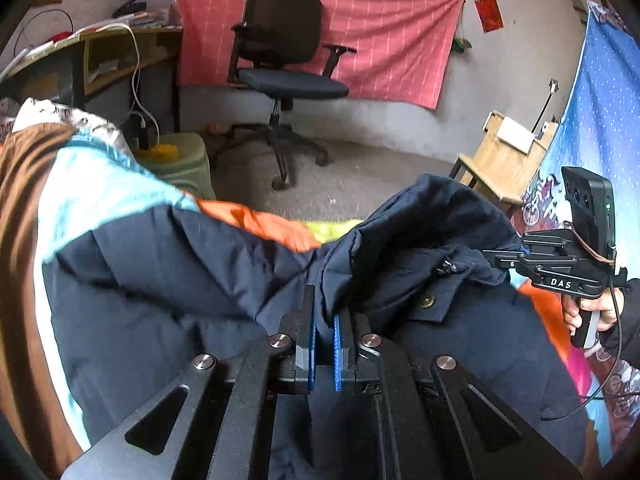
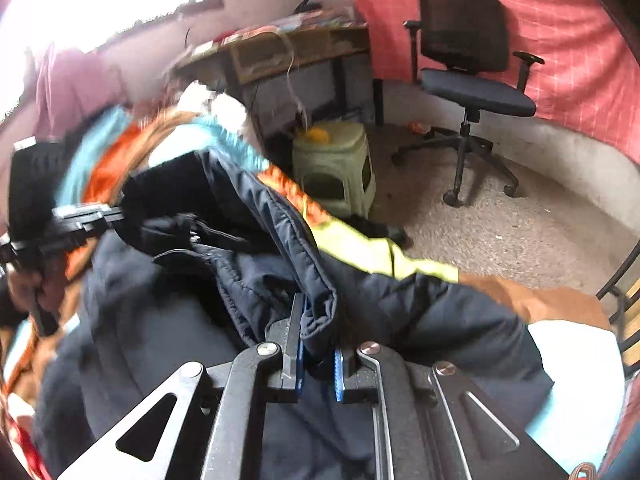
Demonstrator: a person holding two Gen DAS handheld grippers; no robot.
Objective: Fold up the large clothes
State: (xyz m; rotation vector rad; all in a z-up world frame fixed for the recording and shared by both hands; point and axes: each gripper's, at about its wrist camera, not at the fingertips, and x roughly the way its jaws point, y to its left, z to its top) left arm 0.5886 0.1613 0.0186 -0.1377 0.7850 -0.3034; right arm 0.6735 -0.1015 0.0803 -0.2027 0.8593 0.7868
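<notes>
A large navy padded jacket [image 1: 180,280] lies spread over a surface covered with striped bedding. My left gripper [image 1: 325,312] is shut on a fold of the jacket's navy fabric near a flap with a brass snap [image 1: 427,301]. My right gripper [image 2: 318,332] is shut on a bunched edge of the same jacket [image 2: 280,280]. In the left wrist view the right gripper's body [image 1: 560,264] shows at the right, held by a hand. In the right wrist view the left gripper's body [image 2: 60,224] shows blurred at the left.
The bedding [image 1: 80,184] is brown, light blue, orange and yellow. A black office chair [image 1: 288,76] stands on the floor by a red wall cloth. A green plastic stool [image 2: 336,168] and a cluttered desk [image 1: 100,52] stand to the left. A wooden stand [image 1: 500,156] is at the right.
</notes>
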